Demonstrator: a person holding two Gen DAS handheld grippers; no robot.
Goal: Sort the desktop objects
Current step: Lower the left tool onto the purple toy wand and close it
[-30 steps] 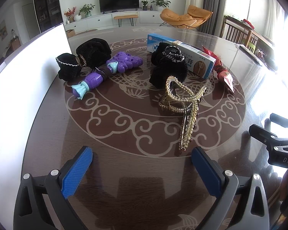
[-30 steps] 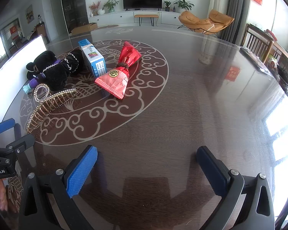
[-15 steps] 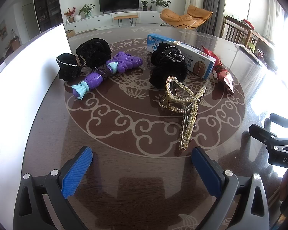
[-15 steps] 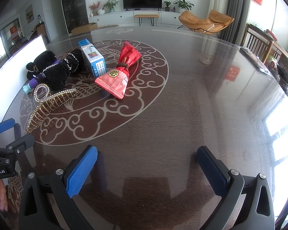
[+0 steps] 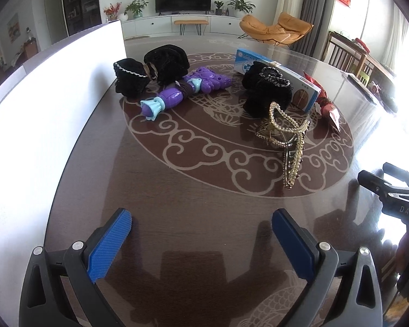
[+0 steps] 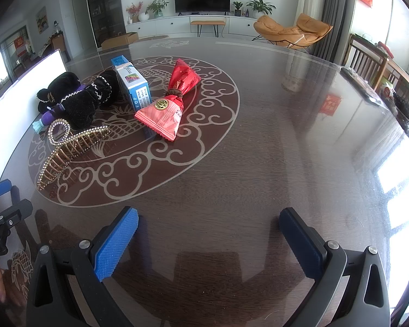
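Glossy dark table (image 5: pixel 204 190) with pale scrollwork lay under both claws; left claw (image 5: pixel 201 241) and right claw (image 6: pixel 208 241) gaped wide, ribbed blue pads empty. Beyond, a pearl-studded gold hair clip (image 5: pixel 289 144) lay beside fuzzy black scrunchies (image 5: pixel 267 92), a glossy blue-white box (image 5: pixel 283 81) behind.

Bright daylight from right, blown-out glare, fisheye-warped edges

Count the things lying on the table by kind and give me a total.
Black scrunchies: 3
Gold hair claw clip: 1
Purple toy: 1
Blue and white box: 1
Red snack packet: 1
Total: 7
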